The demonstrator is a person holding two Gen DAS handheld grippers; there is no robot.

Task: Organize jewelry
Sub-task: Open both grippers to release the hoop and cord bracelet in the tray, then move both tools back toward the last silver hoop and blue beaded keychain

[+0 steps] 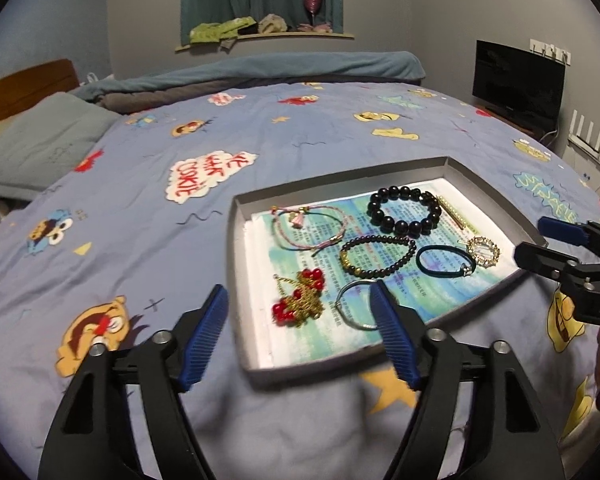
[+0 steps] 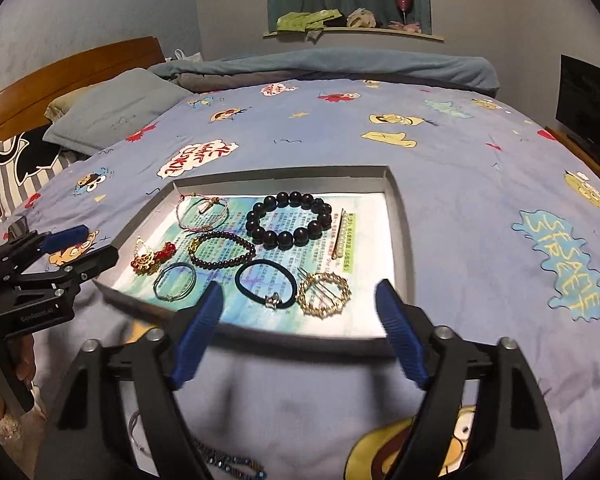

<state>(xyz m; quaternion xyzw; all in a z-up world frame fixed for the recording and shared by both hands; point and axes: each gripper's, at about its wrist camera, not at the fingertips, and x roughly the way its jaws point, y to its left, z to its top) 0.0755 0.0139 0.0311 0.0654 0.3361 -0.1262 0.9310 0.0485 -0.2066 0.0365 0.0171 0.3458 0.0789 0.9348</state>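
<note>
With both the left tongs point(image 1: 298, 312) and right tongs point(image 2: 300, 308) wide and empty above the tray point(image 2: 400, 216) on the bed, the beaded string point(image 2: 232, 466) lying outside, nearest the right tongs, seems next: pinch it mid-length, lift clear.

Matt grey card tray point(image 1: 240, 216) lined with printed paper point(image 2: 296, 312); glossy black beads point(image 2: 290, 220); soft printed cloth sheet point(image 1: 140, 208)
</note>
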